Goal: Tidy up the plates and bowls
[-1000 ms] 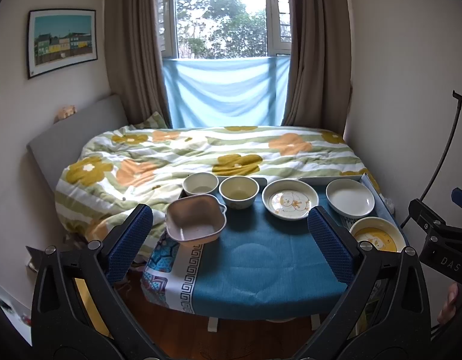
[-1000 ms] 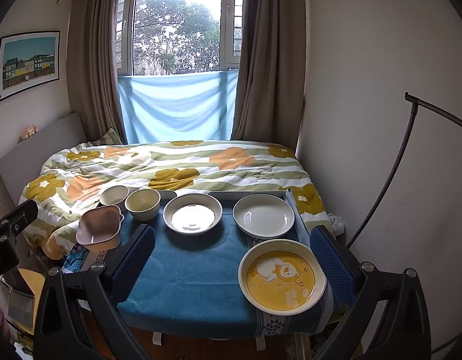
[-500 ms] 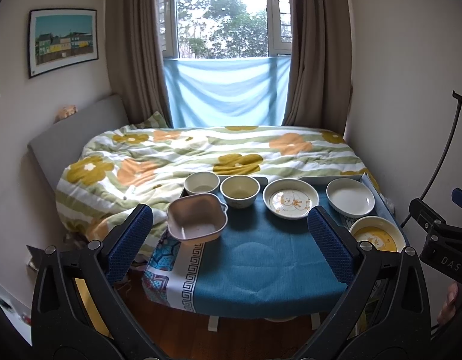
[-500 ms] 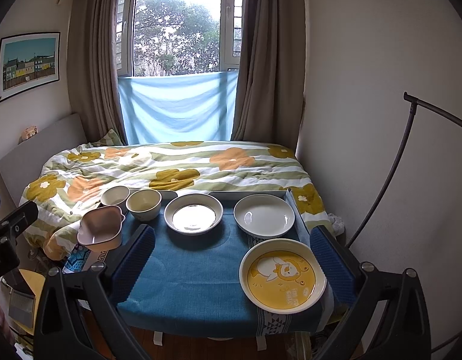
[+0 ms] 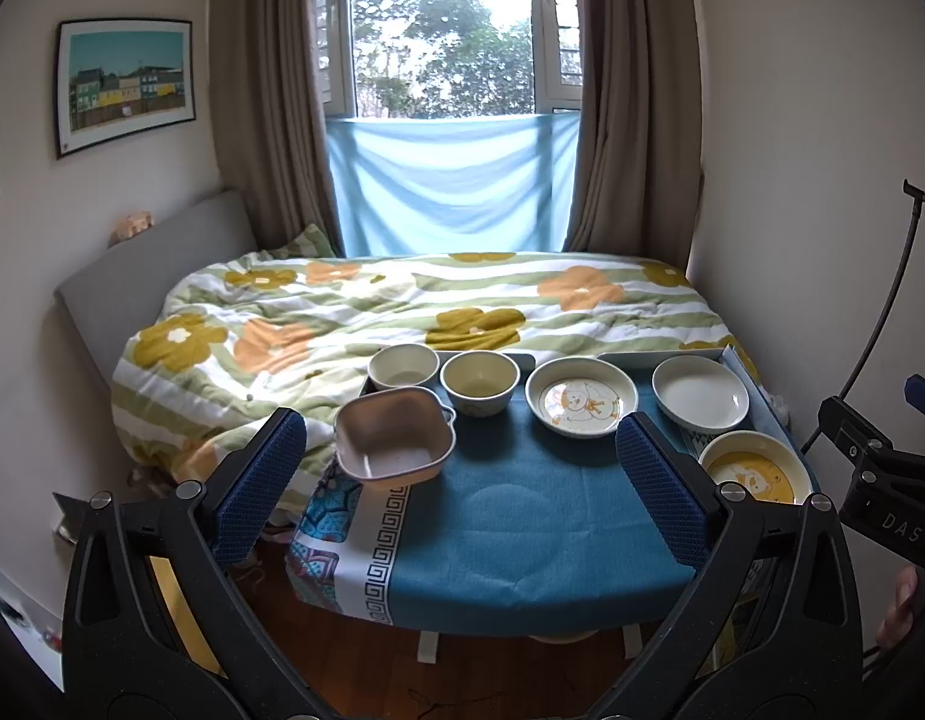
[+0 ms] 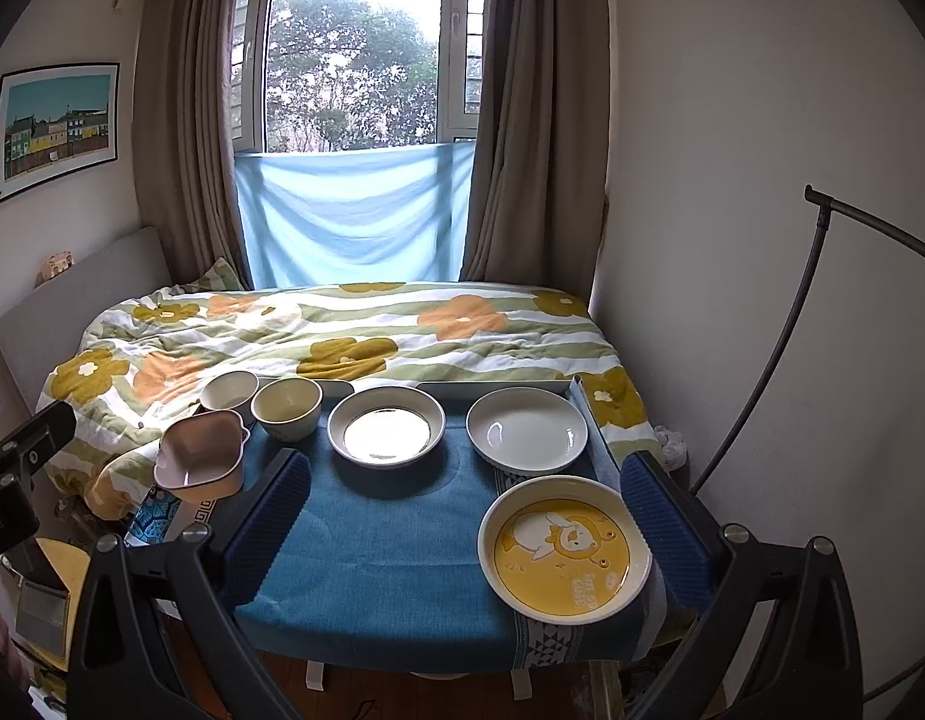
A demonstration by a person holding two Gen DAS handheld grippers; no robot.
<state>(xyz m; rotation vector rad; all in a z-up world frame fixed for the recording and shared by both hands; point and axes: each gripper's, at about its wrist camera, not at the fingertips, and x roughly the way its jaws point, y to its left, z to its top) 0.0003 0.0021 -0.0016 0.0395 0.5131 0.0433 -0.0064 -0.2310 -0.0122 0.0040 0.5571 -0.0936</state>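
Both grippers are held above the near edge of the surface (image 6: 378, 564), which is covered by a blue cloth; nothing is grasped by either. The left gripper (image 5: 459, 474) is spread wide, its blue pads (image 5: 258, 480) framing the pink bowl side and the mid-cloth; the right gripper (image 6: 465, 522) is likewise released, its pads (image 6: 663, 534) flanking the yellow bear plate without contact.

Six dishes are laid out on the surface; all are apart from each other except where noted:
- pink square bowl (image 5: 393, 441) is set at the left edge, partly overhanging the patterned cloth border; upright
- white bowl (image 5: 404, 366) is placed at the far left, just behind the pink bowl
- cream bowl (image 5: 479, 381) is seated just beside the white bowl; touching or not cannot be told
- bear-print deep plate (image 5: 581, 397) is located far centre; its print is washed out by glare in the right wrist view
- plain white plate (image 6: 527, 429) is placed far right, on a tray edge
- yellow bear plate (image 6: 563, 549) is positioned near right, close to the surface's front edge

A bed (image 6: 342, 330) with a flowered duvet is seen directly behind the surface; a window (image 6: 354, 60) with a blue cloth is seen beyond it.
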